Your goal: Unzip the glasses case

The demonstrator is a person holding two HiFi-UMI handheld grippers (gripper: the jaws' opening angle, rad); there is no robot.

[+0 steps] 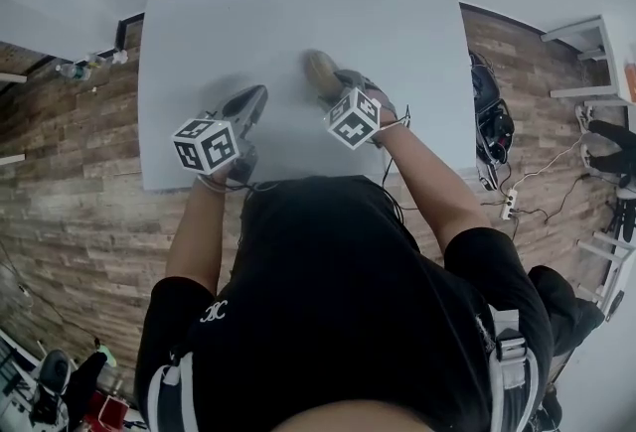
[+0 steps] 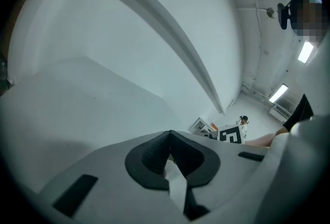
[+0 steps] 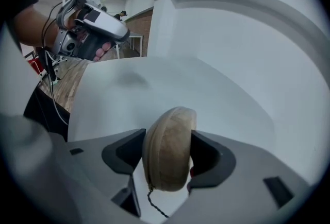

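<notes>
The table [image 1: 248, 3] lies bare across the upper part of the head view and down its right side, so there is open passage there. At centre, the left gripper [image 1: 256, 98] and the right gripper [image 1: 326, 80], clamped on the case [image 1: 318, 69], stand in the way, with a narrow gap between them.

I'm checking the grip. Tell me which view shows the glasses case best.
The right gripper view: the tan glasses case fills the gap between the jaws of the right gripper, close and sharp, its cord hanging below. The head view shows only a blurred tan end past that gripper. The left gripper view shows none of it.
</notes>
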